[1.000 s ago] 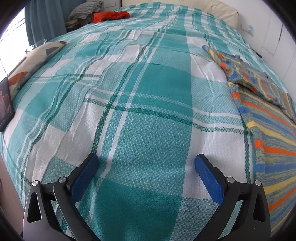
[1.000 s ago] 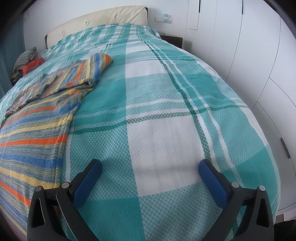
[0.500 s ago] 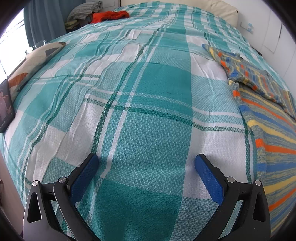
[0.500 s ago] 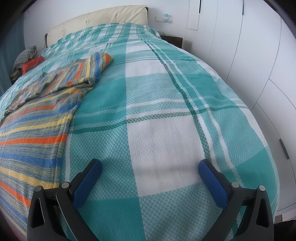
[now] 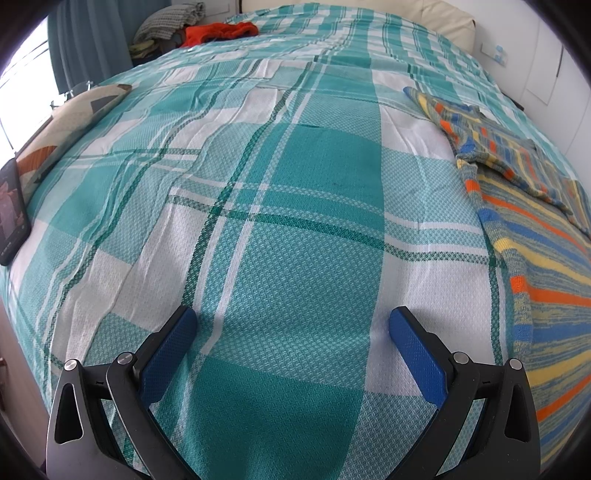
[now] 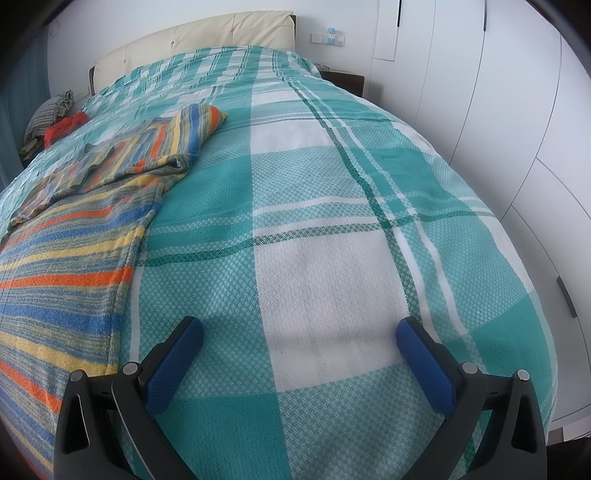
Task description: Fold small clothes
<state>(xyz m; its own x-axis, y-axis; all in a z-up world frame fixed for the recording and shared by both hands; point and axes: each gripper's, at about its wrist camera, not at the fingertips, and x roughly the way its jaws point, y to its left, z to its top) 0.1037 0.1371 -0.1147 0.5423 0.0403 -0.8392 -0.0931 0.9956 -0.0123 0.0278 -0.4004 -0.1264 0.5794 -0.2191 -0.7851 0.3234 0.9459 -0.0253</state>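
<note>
My left gripper (image 5: 291, 325) hangs just above the bedspread (image 5: 295, 229) with its blue pads (image 5: 168, 350) spread wide and nothing between them; only teal and white check shows in the gap. My right gripper (image 6: 299, 332) is the same, fingers released and empty, poised over a white square of the bedspread (image 6: 325, 266).

The striped knit garment (image 5: 546, 280) lies flat on the cover between my two hands. In the left view it fills the right edge, its near hem just beside my right-hand pad but not touching it. In the right view the garment (image 6: 62, 266) fills the left side, its edge running close past my left-hand pad (image 6: 171, 369). Its bands are orange, blue, yellow and grey. Farther up, one sleeve (image 6: 184, 133) is folded back across the body, its cuff end pointing toward the headboard; the same folded part (image 5: 491, 144) shows in the left view.

Off the left edge of the bed a patterned cushion (image 5: 62, 125) leans, with a dark phone (image 5: 11, 210) in front of it. Beyond, at the far corner, a red cloth (image 5: 221, 31) rests beside a grey pile of fabric (image 5: 166, 22). A cream padded headboard (image 6: 207, 40) closes the far end, and white wardrobe doors (image 6: 517, 110) line the right side.
</note>
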